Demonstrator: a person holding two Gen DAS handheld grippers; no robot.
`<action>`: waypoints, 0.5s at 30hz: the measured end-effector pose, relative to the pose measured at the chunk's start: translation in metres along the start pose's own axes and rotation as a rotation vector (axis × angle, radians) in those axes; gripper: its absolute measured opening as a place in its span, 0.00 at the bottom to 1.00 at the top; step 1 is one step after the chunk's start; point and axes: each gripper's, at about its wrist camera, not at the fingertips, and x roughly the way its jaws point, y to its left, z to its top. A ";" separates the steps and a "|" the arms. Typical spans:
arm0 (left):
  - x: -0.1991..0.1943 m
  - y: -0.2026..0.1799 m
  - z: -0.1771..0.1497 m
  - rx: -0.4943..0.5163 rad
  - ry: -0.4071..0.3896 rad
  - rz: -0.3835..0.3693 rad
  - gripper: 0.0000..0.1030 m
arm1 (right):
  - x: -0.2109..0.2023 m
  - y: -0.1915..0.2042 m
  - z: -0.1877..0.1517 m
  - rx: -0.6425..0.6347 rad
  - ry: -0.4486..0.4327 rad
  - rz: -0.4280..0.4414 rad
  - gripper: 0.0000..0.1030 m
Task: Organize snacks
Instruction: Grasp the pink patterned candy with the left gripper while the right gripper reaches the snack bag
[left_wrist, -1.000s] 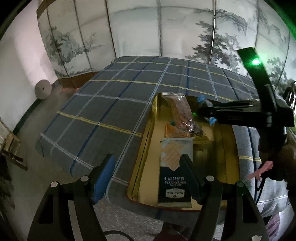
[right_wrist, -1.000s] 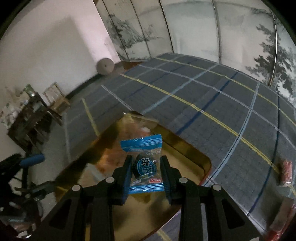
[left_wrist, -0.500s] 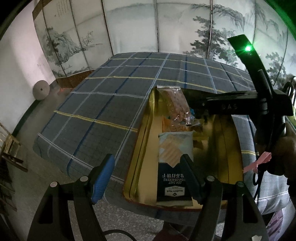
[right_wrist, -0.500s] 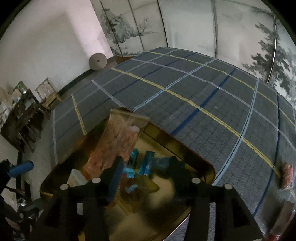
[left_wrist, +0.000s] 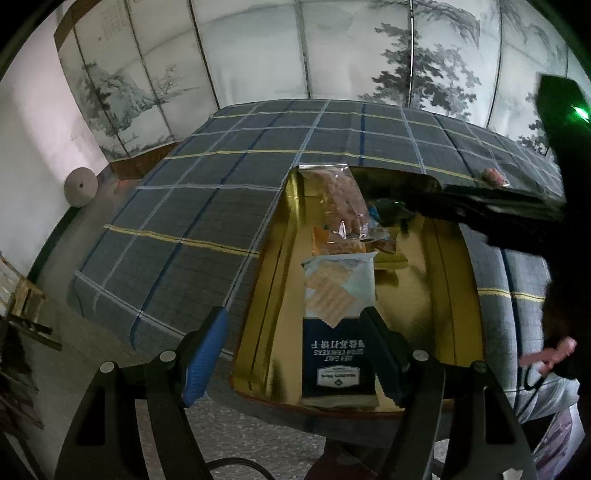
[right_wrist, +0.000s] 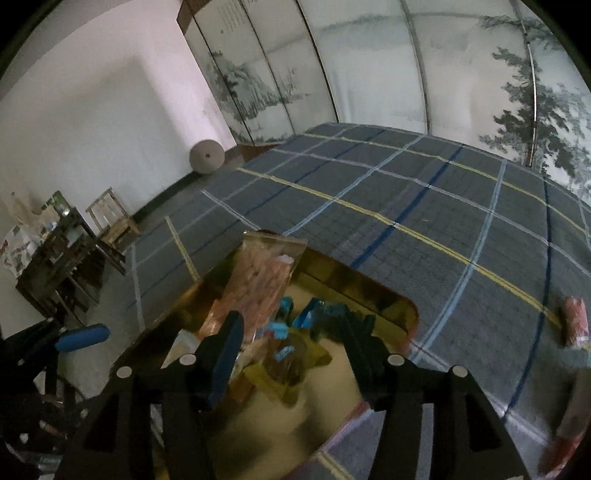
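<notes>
both grippers tilt down over the gold tray (left_wrist: 266, 332) at the table's near edge. the right gripper (right_wrist: 291, 332), jaws just opened, grips nothing above the blue snack packet (right_wrist: 306, 317). the left gripper (left_wrist: 295, 354) gapes, empty, around the "sea salt soda crackers" pack (left_wrist: 338, 325).

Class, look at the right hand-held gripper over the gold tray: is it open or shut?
Open. The right hand-held gripper has just been opening; its jaws stand apart with nothing pinched, and the blue snack packets lie below in the gold tray.
</notes>
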 end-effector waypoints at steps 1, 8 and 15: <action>0.000 -0.002 0.000 0.007 0.000 0.003 0.67 | -0.005 -0.001 -0.004 0.004 -0.008 0.003 0.55; -0.002 -0.019 0.001 0.052 0.002 0.012 0.68 | -0.052 -0.020 -0.047 0.017 -0.047 -0.045 0.57; -0.010 -0.046 0.000 0.128 -0.023 0.028 0.79 | -0.103 -0.075 -0.098 0.112 -0.060 -0.165 0.57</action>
